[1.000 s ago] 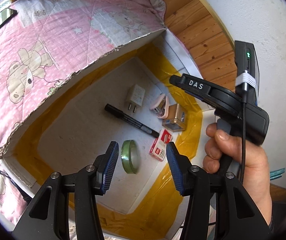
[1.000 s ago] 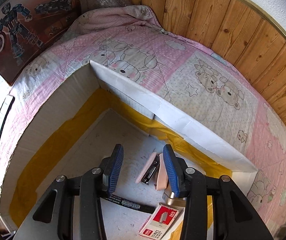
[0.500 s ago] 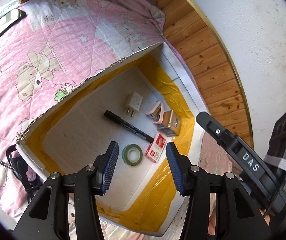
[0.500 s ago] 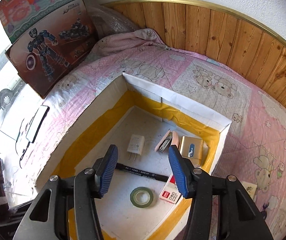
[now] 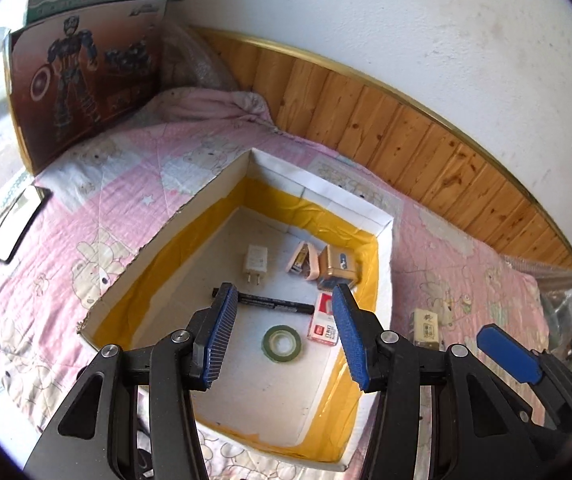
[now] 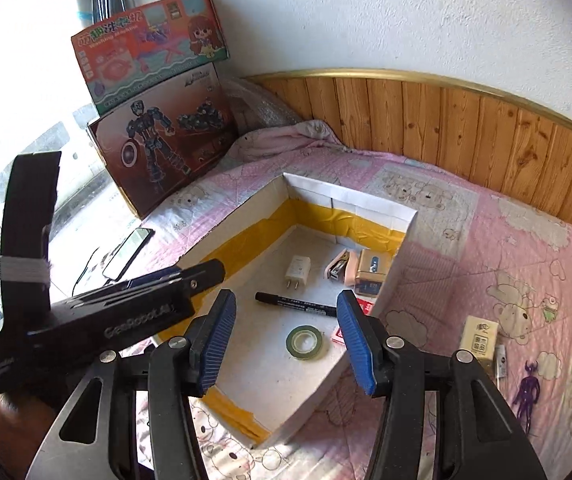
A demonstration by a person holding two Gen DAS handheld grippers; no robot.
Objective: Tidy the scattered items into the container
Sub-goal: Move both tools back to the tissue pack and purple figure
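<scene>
Clearly both the left gripper (image 5: 283, 330) and right gripper (image 6: 286, 338) hung empty, jaws apart, above the shallow white cardboard box (image 6: 402, 258). Outside its right wall on the soft pink quilt (image 6: 486, 248) lay a small cream carton (image 6: 478, 338): light, stiff, best pinched across its flat faces.

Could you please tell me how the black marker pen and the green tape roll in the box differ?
The black marker pen is long, thin and straight; the green tape roll is a flat ring with an open centre. The pen is dark, the roll pale green. Both lie loose on the white cardboard box floor.
</scene>
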